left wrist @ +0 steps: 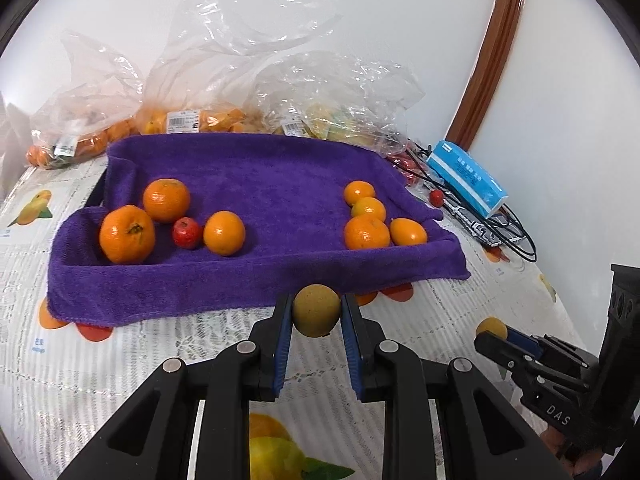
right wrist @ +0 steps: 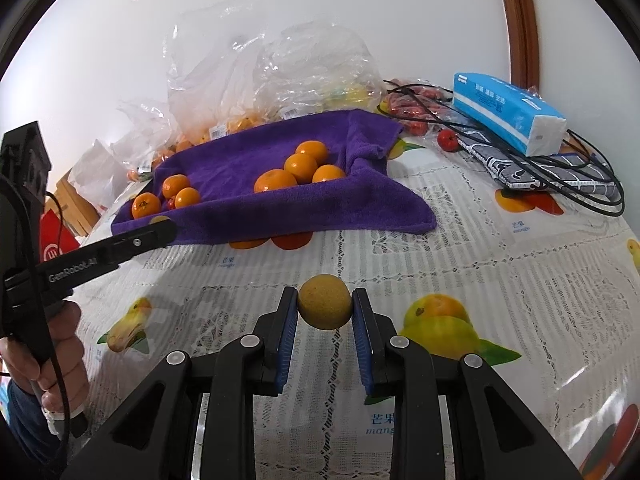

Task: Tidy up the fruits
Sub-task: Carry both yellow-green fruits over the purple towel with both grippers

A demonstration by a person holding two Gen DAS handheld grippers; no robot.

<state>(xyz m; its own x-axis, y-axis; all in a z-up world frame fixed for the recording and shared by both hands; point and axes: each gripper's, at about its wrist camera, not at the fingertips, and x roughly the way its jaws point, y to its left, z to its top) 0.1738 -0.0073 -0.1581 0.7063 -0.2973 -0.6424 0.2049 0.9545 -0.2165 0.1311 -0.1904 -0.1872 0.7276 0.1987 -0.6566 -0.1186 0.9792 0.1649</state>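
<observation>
**Two small brown fruits held, ready for the tray**

We hold one round brown fruit [left wrist: 316, 311] clamped in our left gripper [left wrist: 316, 312], just before the near edge of the purple towel [left wrist: 260, 184]. Our right gripper [right wrist: 325, 307] is closed on a second brown fruit [right wrist: 325, 302] above the tablecloth [right wrist: 460, 248]. On the towel, oranges [left wrist: 127, 234] lie in a left group and a right group [left wrist: 367, 233], so we judge the brown fruits need their own place between them.

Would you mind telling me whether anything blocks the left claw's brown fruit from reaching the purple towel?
Nothing visible does. The left claw holds the brown fruit just before the purple towel, whose middle lies bare between two orange clusters.
</observation>
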